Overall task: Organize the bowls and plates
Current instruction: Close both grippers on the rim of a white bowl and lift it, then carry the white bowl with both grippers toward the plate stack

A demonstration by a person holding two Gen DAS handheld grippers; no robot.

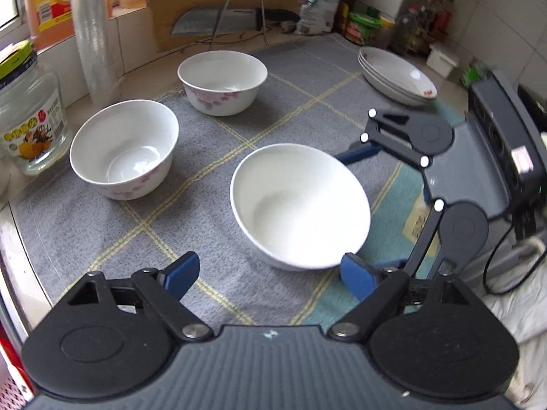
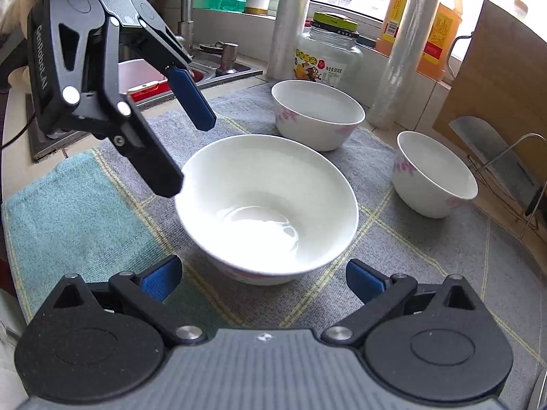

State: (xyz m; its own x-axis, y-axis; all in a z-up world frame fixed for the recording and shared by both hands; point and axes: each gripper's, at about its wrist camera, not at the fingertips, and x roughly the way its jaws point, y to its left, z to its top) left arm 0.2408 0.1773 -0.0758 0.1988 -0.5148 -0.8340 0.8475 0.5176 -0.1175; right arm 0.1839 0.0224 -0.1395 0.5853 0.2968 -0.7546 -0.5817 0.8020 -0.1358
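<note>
Surface (image 1: 20,225): a pale kitchen counter, carrying a grey cloth (image 1: 205,212) with yellow grid lines and a teal patch at one side; the cloth is lying flat under all the dishes.

Left claw (image 1: 270,273): sitting low over the cloth, jaws spread apart, nothing pressing against the blue pads. In the right wrist view the left claw (image 2: 198,157) is coming in from the upper left, its black finger lying just over the rim of the nearest bowl; whether it is touching the rim cannot be told.

Right claw (image 2: 263,278): jaws standing wide open, blue pads either side of the near wall of the nearest bowl and clear of it. In the left wrist view the right claw (image 1: 348,205) is reaching in from the right, beside the same bowl.

Stack of plates (image 1: 396,75): sitting at the far right corner of the cloth, well apart from the bowls.

Nearest bowl (image 1: 301,205): plain white inside, standing upright on the cloth between the two claws, empty.

Second bowl (image 1: 124,148): pink floral print, upright, standing to the left near a glass jar (image 1: 29,116).

Third bowl (image 1: 222,82): same print, upright, standing farther back on the cloth.
</note>
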